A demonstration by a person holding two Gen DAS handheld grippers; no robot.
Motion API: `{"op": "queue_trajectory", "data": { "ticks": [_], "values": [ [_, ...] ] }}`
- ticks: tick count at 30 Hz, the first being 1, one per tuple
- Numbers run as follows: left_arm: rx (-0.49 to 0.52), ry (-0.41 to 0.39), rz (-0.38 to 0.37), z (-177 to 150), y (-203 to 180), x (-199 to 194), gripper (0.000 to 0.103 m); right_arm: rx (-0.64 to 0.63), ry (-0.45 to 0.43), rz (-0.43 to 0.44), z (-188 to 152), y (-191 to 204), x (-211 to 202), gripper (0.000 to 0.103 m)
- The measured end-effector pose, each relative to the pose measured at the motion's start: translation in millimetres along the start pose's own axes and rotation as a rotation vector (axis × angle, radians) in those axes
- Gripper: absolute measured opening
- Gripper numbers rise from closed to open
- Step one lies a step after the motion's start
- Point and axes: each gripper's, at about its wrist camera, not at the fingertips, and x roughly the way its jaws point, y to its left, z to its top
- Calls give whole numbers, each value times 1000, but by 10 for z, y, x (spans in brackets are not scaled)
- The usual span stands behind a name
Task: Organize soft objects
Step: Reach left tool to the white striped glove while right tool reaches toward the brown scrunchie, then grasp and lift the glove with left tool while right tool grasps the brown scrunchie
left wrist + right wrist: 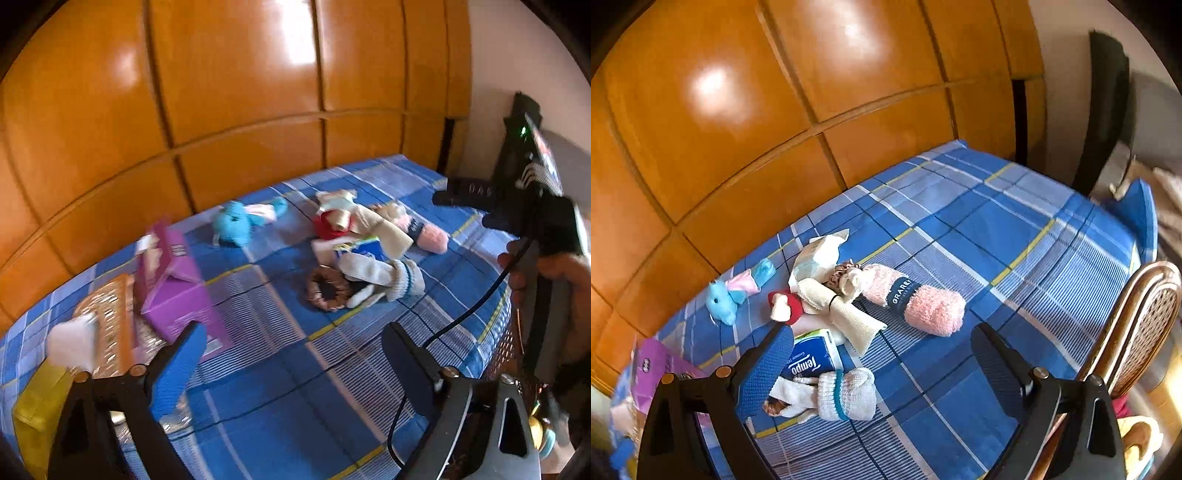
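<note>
Home bedroom: plaid-sheeted bed (997, 229) against wooden wardrobe (775, 110).

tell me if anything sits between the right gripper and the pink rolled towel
Nothing visible does. The right gripper hangs open above the blue plaid sheet, and only bare sheet shows between it and the pink rolled towel. The white sock lies nearer its left finger, off that line.

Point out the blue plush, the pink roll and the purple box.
blue plush (720, 301): right wrist view, on its head.
pink roll (932, 308): right wrist view, on the fuzzy end past its dark band.
purple box (181, 299): left wrist view, on its front side.
</note>
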Motion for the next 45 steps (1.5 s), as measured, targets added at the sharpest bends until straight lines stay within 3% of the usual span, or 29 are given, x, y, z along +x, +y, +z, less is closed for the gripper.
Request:
{"op": "queue_trajectory", "data": {
  "ticks": [7, 13, 21, 32, 33, 35, 36, 42, 45],
  "values": [
    [104, 24, -49, 217, -362, 379, 88, 124, 11, 105, 25, -239, 71, 98],
    [88, 76, -95, 339, -462, 718, 87, 162, 17, 152, 39, -302, 114, 98],
    [-56, 167, -195, 475, -350, 1188, 79, 186, 51, 197, 27, -337, 190, 94],
    [-204, 264, -257, 581, -389, 1636, 75, 192, 66, 220, 28, -343, 228, 94],
    [-203, 259, -255, 591, -415, 1664, 70, 193, 69, 221, 29, -344, 231, 94],
    [-182, 282, -262, 588, -482, 1749, 17, 192, 72, 218, 29, -345, 232, 93],
    [-186, 292, -280, 573, -491, 1774, 11, 192, 73, 217, 29, -345, 232, 93],
    [-188, 247, -322, 377, -399, 1537, 8, 177, 118, 177, 32, -322, 298, 87],
    [-196, 231, -319, 303, -279, 1345, 8, 127, 185, 156, 44, -248, 406, 82]
  ]
}}
